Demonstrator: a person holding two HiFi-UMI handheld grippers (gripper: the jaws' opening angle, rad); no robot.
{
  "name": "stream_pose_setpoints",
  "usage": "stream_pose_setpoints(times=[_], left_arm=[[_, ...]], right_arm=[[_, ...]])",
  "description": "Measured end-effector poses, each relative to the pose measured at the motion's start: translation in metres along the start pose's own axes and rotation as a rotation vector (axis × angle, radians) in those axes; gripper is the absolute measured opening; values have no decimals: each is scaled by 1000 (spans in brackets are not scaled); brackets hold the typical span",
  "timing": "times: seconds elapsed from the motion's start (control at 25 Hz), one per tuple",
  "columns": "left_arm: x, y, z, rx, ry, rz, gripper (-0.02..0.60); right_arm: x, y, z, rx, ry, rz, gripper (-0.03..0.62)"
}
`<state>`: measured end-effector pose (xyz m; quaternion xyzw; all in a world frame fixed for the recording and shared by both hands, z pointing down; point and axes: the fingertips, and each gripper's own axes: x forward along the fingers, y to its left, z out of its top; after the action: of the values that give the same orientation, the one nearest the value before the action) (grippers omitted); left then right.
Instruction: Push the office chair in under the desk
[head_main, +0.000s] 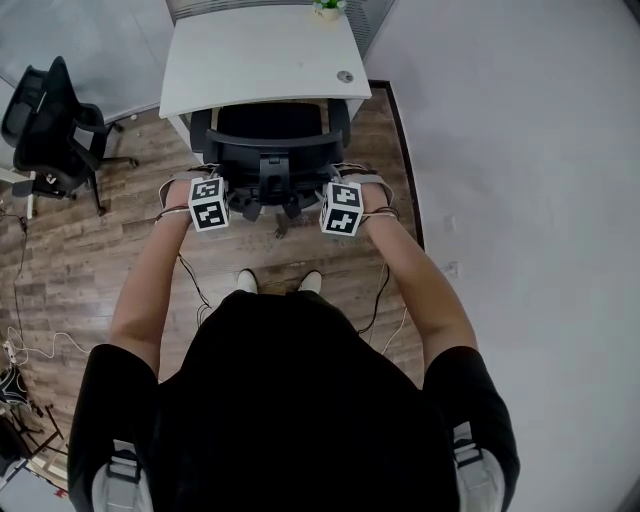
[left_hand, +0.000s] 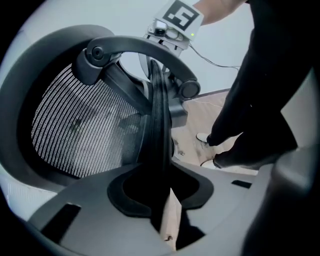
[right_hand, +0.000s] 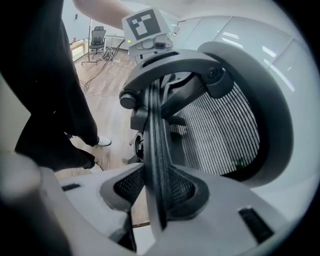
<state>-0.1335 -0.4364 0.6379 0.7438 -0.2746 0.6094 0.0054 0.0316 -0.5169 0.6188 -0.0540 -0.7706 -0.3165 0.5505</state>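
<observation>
A person in a black top (head_main: 290, 400) fills the foreground of the head view, both bare arms stretched forward over a wood-plank floor (head_main: 90, 270), white shoes (head_main: 247, 281) showing just ahead of the torso. The left gripper (left_hand: 161, 182) and the right gripper (right_hand: 156, 190) each have their jaws closed tight on the thin black rim of the backrest (head_main: 272, 155) of an office chair (head_main: 268, 125), one at either side of it, with the mesh panel plain in both gripper views. The chair stands directly in front of a white desk (head_main: 230, 60), its seat facing the desk and its back turned to the person. The backrest's top edge runs left to right, parallel with the desk's near edge. The two armrests reach forward to that edge, and the front of the seat appears to sit just beneath the desktop, though the steep overhead angle makes this hard to judge. A small potted plant (head_main: 327, 8) stands at the far edge of the desk and a round cable port (head_main: 345, 76) lies near its right corner. A second black chair (head_main: 50, 120) stands well apart at the left, and a pale wall (head_main: 520, 150) closes the scene on the right.
</observation>
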Motion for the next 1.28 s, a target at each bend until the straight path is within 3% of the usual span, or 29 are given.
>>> stream_pose_setpoints(times=[0.36,0.48,0.64,0.76,1.0,1.16,1.28], left_arm=[[-2,-2,0,35,-36,27,109],[-12,-1,3,-17,-63,23,187],[-45,15,11,-106,-137,109,202],[-80,20,23,-238,-275,175,202],[-169,30,73,-578,-762,322,196],[-204,37,95,-708,-929,387,184],[-219,37,108,-725,-982,420,158]], right_arm=[[-5,3,5,72,-33,80,132],[-17,1,11,126,-69,125,137],[-49,-14,19,202,-168,109,137],[-87,-33,36,330,-358,50,137],[-164,-55,76,636,-821,-86,137],[-208,-57,96,755,-1014,-142,137],[-231,-56,103,746,-1067,-217,133]])
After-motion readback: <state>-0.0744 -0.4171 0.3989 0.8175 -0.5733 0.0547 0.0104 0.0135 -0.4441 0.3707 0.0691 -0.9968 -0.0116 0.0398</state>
